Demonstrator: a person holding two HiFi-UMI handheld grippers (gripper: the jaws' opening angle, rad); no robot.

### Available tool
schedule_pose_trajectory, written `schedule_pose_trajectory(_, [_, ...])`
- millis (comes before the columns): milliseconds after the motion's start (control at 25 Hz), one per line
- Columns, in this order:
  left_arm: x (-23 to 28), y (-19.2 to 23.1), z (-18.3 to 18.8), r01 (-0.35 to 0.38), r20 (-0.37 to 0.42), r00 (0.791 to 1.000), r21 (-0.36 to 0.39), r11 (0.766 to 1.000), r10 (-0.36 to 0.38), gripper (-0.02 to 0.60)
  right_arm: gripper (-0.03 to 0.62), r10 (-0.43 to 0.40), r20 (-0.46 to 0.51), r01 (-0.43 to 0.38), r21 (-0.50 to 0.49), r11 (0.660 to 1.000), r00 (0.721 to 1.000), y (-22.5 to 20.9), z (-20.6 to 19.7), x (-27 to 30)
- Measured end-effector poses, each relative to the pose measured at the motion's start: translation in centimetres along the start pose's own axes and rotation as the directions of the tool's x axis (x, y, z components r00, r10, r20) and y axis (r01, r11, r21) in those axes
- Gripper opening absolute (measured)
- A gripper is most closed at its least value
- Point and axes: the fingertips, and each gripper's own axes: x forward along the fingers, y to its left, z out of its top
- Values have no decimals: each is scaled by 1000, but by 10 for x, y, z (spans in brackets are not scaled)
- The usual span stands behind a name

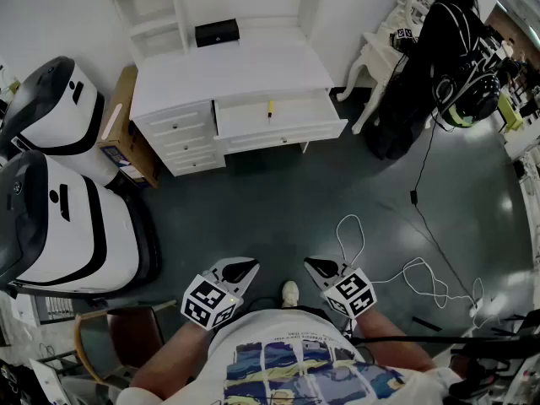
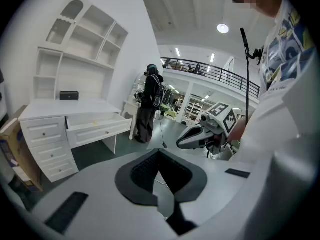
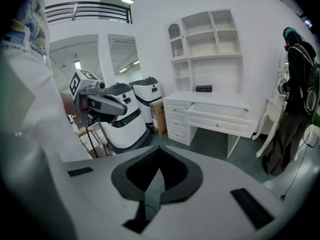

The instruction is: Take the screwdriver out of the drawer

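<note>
The screwdriver (image 1: 270,108), with a yellow handle, lies inside the open drawer (image 1: 283,133) of the white bench (image 1: 228,70), near the middle of the drawer. The drawer is pulled out toward the person. Nothing touches the screwdriver. On the top of the bench, near the back, stands a small black box (image 1: 217,32), and above it rises a white shelf (image 1: 160,7). The person stands well apart from the bench, with dark floor (image 1: 278,209) between them. Both tools are held close to the body and point down and forward. The left hand-held gripper (image 1: 249,266) is clenched, its jaws are together and nothing is between them. The right hand-held gripper (image 1: 310,262) is clenched in the same way and is also empty. The two are near each other, side by side, but they do not touch. At the left of the bench a cardboard box (image 1: 118,129) leans beside two big white machines (image 1: 67,218). A thin white cable (image 1: 405,272) lies in loops on the floor at the right.
</note>
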Motion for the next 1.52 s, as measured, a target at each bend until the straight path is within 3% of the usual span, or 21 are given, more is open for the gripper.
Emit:
schedule_pose_trajectory(200, [43, -18, 25, -44, -3, 999, 52, 998, 44, 12, 25, 16, 12, -16, -15, 1000, 1000, -47, -10, -25])
schedule_pose_trajectory(480, [60, -20, 42, -121, 12, 993, -31, 992, 122, 14, 25, 73, 2, -73, 2, 997, 997, -81, -21, -33])
schedule_pose_trajectory(640, [65, -6, 44, -141, 3, 990, -43, 989, 141, 14, 25, 76, 6, -76, 29, 997, 997, -98, -18, -17])
schedule_pose_trajectory(960, [86, 77, 75, -99, 49, 994, -49, 994, 102, 14, 45, 34, 0, -34, 50, 998, 999, -138, 39, 41])
schedule_pose_trajectory(1080, [86, 119, 97, -67, 70, 995, -34, 997, 69, 14, 100, 3, -6, -3, 54, 999, 1000, -152, 73, 73])
schedule_pose_trajectory(1320, [76, 182, 122, -21, 92, 996, 18, 1000, 19, 14, 100, -61, -22, 63, 82, 995, 998, -190, 128, 132])
schedule_pose_trajectory(1520, [59, 233, 116, -64, 96, 993, -28, 998, 67, 14, 100, -111, -57, 117, 127, 985, 992, -228, 149, 176])
